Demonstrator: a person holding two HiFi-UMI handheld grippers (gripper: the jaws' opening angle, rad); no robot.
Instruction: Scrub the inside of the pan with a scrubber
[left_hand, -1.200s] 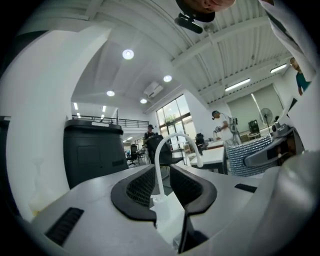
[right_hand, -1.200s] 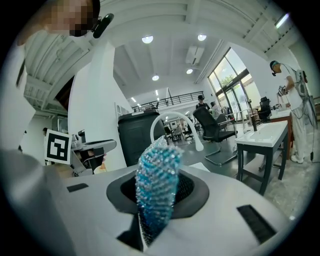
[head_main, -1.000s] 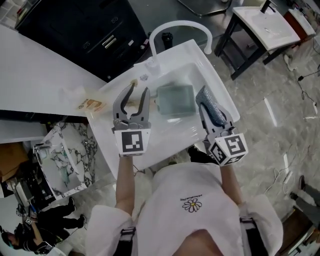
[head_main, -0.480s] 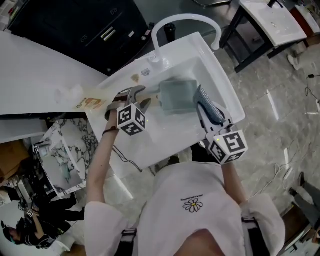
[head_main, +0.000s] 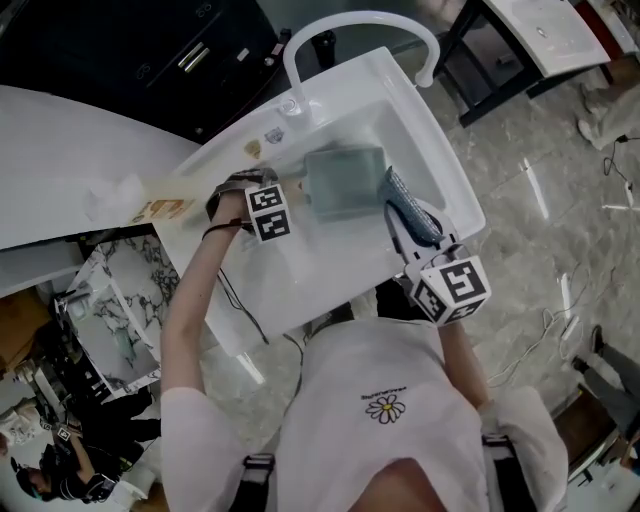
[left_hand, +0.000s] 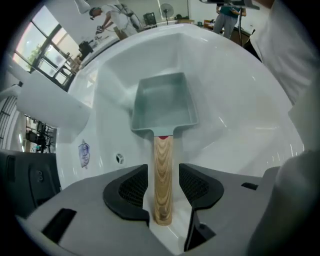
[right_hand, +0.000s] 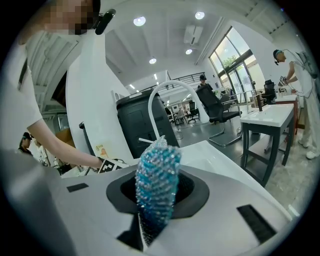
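Closest to me, the person in the white daisy shirt (head_main: 385, 408) leans over the sink, one tool in each hand. The right gripper (right_hand: 157, 192) is clamped tight on the scrubber (right_hand: 157, 180), a blue, glittery mesh pad that sticks out past the jaws. It hangs over the right side of the sink (head_main: 440, 170), just beside the pan's right edge, and I can't tell whether they touch.

Over to the left gripper (left_hand: 164, 186): it points steeply down into the basin. Its jaws have just been opening and now stand wide, with the pan's wooden handle (left_hand: 162, 170) running straight up between them. There's a gap on both sides, so neither pad presses on the wood.

Just beyond that, the pan (left_hand: 165, 105) itself is a square, grey-green one. It lies in the white basin with its open side up, its handle aimed back at the left gripper.

Further back, the white arched faucet (head_main: 360, 25) curves over the far end of the sink. Behind it stands a black cabinet (head_main: 190, 50), and off to the right a white table (head_main: 560, 30) on dark legs.
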